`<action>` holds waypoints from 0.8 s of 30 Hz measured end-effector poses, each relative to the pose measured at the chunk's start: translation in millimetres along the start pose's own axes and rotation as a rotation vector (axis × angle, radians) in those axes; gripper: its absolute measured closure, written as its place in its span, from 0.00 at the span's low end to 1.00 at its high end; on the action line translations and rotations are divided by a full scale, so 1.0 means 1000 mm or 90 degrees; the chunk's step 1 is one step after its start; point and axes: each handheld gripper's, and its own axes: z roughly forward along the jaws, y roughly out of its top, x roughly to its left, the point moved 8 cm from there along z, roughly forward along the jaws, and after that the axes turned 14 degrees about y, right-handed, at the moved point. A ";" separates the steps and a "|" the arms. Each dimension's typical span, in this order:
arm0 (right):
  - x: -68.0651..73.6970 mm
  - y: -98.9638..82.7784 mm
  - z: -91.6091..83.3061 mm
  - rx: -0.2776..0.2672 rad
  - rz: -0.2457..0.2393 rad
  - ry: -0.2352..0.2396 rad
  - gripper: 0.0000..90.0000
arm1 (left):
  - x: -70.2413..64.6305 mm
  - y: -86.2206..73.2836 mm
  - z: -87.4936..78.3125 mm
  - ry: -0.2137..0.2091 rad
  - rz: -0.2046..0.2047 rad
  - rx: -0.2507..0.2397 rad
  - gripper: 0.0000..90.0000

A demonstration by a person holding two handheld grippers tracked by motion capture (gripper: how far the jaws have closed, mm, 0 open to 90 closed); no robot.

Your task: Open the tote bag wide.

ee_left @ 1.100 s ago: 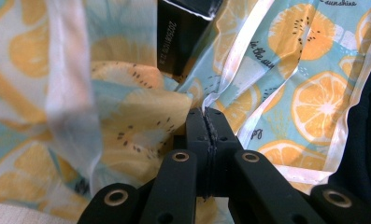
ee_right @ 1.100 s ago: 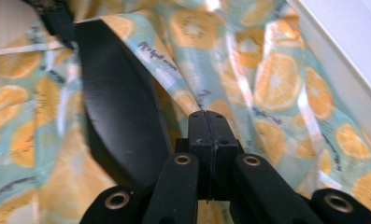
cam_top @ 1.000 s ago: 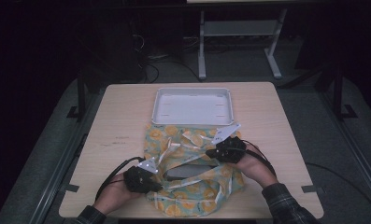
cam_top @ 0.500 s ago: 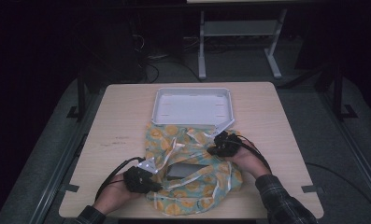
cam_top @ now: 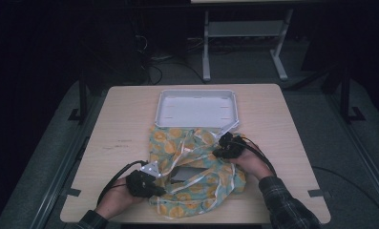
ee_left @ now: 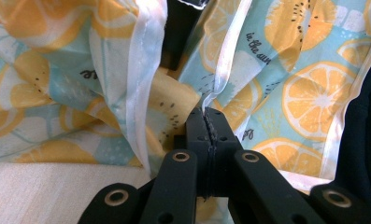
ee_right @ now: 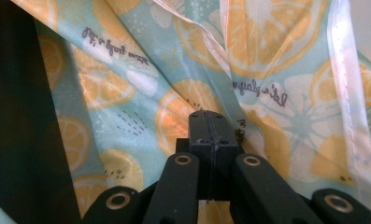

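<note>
A crumpled cloth (cam_top: 196, 183) printed with orange slices on pale blue, edged with white ribbon, lies on the near half of the wooden table (cam_top: 125, 124). My left gripper (cam_top: 161, 189) is at the cloth's near left edge, shut on its white hem (ee_left: 220, 65). In the left gripper view the hem runs straight into the closed tips (ee_left: 206, 112). My right gripper (cam_top: 220, 152) is at the cloth's right side, shut on a fold of the printed cloth (ee_right: 127, 93). The cloth's folds meet at its closed tips (ee_right: 210, 114). A grey patch (cam_top: 181, 173) shows in the cloth's middle.
An empty white tray (cam_top: 196, 109) stands just behind the cloth, touching its far edge. The person's hands and a plaid sleeve (cam_top: 285, 205) come in from the near edge. Black cables (cam_top: 113, 183) trail from both grippers. A metal stand (cam_top: 244, 33) is on the dark floor beyond.
The right gripper has moved a little left and lower, carrying its fold of cloth inward. The left gripper has stayed in place, still clamped on the hem.
</note>
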 end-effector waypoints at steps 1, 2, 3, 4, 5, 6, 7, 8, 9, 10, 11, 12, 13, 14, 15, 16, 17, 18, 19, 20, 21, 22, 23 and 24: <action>0.000 0.000 0.000 0.000 -0.002 -0.002 1.00 | 0.000 0.000 0.000 0.000 0.001 0.001 0.99; 0.000 0.000 0.000 0.001 -0.002 -0.002 0.99 | 0.000 0.000 0.000 0.000 0.000 0.001 0.99; 0.000 0.000 0.000 -0.001 -0.001 -0.001 0.99 | 0.000 0.000 0.000 -0.001 -0.001 0.000 0.99; 0.000 0.001 0.000 -0.003 -0.005 -0.001 0.99 | 0.000 0.000 0.000 -0.003 -0.003 0.000 0.99; 0.001 0.001 -0.001 -0.007 -0.007 -0.003 0.94 | 0.001 0.000 0.000 -0.005 -0.003 0.001 0.99; 0.002 0.003 -0.003 -0.013 -0.003 -0.002 0.92 | 0.001 0.000 0.000 -0.007 -0.005 0.001 0.99; 0.005 0.005 -0.006 -0.025 0.002 0.006 0.88 | 0.001 0.000 0.000 -0.010 -0.007 -0.001 0.99; 0.008 0.008 -0.010 -0.038 0.005 0.014 0.85 | 0.001 0.000 0.000 -0.011 -0.010 -0.002 0.99; 0.012 0.011 -0.015 -0.050 0.007 0.019 0.81 | 0.001 0.000 0.000 -0.011 -0.010 -0.002 0.99; 0.014 0.011 -0.018 -0.048 0.001 0.018 0.78 | 0.001 0.000 0.000 -0.011 -0.010 -0.002 0.99; 0.017 0.013 -0.022 -0.049 -0.006 0.014 0.76 | 0.001 0.000 0.000 -0.010 -0.009 -0.002 0.99; 0.022 0.016 -0.029 -0.064 -0.002 0.020 0.75 | 0.001 0.000 0.000 -0.010 -0.008 -0.002 0.99; 0.025 0.017 -0.034 -0.072 -0.008 0.026 0.73 | 0.001 -0.001 0.000 -0.010 -0.008 -0.001 0.98; 0.029 0.017 -0.038 -0.074 -0.008 0.033 0.72 | 0.001 0.000 0.000 -0.010 -0.007 -0.001 0.98; 0.033 0.017 -0.041 -0.076 -0.010 0.038 0.72 | 0.001 0.000 0.000 -0.009 -0.005 -0.001 0.98; 0.037 0.015 -0.045 -0.074 -0.016 0.041 0.71 | 0.001 0.000 0.000 -0.009 -0.006 -0.001 0.98; 0.041 0.014 -0.049 -0.076 -0.012 0.045 0.70 | 0.001 0.000 0.000 -0.009 -0.006 -0.002 0.98; 0.044 0.013 -0.052 -0.076 -0.014 0.048 0.70 | 0.001 0.000 0.000 -0.009 -0.007 -0.002 0.98; 0.049 0.010 -0.055 -0.077 -0.019 0.060 0.69 | 0.001 0.000 0.000 -0.010 -0.008 -0.003 0.98; 0.051 0.009 -0.059 -0.080 -0.026 0.063 0.68 | 0.001 0.000 0.000 -0.010 -0.008 -0.003 0.98; 0.055 0.009 -0.061 -0.084 -0.024 0.070 0.67 | 0.001 0.000 0.000 -0.010 -0.008 -0.003 0.98; 0.058 0.009 -0.063 -0.088 -0.027 0.075 0.66 | 0.001 0.000 0.000 -0.009 -0.008 -0.003 0.98; 0.062 0.008 -0.065 -0.089 -0.032 0.084 0.65 | 0.001 0.000 0.000 -0.010 -0.007 -0.002 0.98; 0.066 0.006 -0.065 -0.088 -0.038 0.088 0.65 | 0.001 0.000 0.000 -0.010 -0.008 -0.003 0.98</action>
